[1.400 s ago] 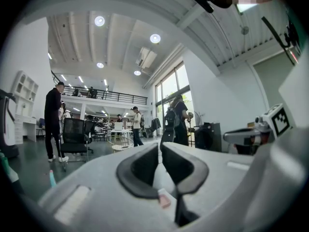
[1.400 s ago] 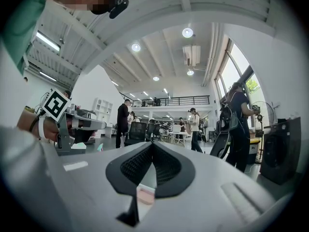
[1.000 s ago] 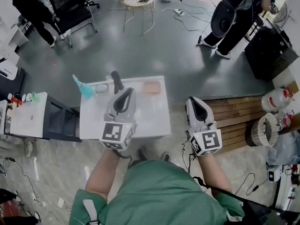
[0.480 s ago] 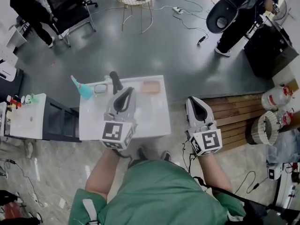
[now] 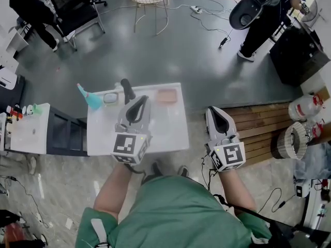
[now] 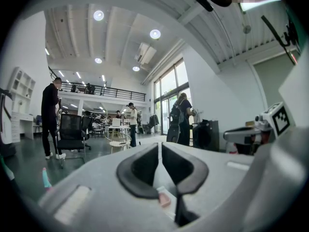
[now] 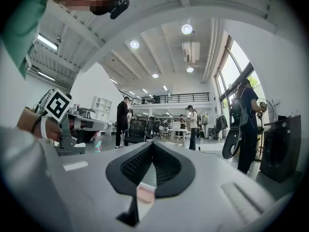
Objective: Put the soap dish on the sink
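I'm holding both tongs clenched and empty: left gripper over the bench, right gripper off its right edge. Pink soap dish lies by the far edge.

Pink soap dish — white tabletop

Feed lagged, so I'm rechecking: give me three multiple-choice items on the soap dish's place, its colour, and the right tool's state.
1. Where on the white sink top is the soap dish? A) far right part B) near left corner C) overhanging the near edge
2. Its colour? A) teal B) pink C) black
3. The right tool's jaws? A) wide apart B) shut on the dish C) together, empty
Answers: 1 A, it lies by the far edge; 2 B, it reads pale pink; 3 C, its view shows tips meeting on nothing.
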`<state>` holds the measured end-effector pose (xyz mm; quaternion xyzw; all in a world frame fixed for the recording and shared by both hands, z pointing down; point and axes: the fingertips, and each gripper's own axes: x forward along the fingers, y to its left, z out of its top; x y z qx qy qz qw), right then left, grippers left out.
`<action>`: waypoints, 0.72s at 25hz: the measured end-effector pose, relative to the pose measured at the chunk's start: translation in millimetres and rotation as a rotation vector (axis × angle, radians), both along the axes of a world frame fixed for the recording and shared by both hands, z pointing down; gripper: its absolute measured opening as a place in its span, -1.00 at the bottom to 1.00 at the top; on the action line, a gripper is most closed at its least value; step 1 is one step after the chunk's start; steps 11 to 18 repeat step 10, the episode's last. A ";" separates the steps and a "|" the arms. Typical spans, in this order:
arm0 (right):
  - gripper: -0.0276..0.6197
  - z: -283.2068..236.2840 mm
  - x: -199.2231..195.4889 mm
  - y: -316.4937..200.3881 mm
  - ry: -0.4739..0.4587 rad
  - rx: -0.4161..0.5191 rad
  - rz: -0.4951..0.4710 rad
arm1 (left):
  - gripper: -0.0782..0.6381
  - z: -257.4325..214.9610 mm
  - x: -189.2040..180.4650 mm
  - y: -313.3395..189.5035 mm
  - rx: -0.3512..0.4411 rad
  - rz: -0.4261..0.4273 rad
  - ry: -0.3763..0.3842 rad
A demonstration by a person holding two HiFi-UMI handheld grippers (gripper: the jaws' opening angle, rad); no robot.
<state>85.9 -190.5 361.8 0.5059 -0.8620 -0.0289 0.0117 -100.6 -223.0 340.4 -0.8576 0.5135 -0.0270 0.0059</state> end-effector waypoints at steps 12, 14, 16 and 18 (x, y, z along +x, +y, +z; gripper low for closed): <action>-0.91 6.7 -7.2 -17.5 0.006 -0.010 0.006 | -0.74 10.2 -5.1 -18.1 -0.018 0.009 0.003; -0.91 6.7 -7.2 -17.5 0.006 -0.010 0.006 | -0.74 10.2 -5.1 -18.1 -0.018 0.009 0.003; -0.91 6.7 -7.2 -17.5 0.006 -0.010 0.006 | -0.74 10.2 -5.1 -18.1 -0.018 0.009 0.003; -0.91 6.7 -7.2 -17.5 0.006 -0.010 0.006 | -0.74 10.2 -5.1 -18.1 -0.018 0.009 0.003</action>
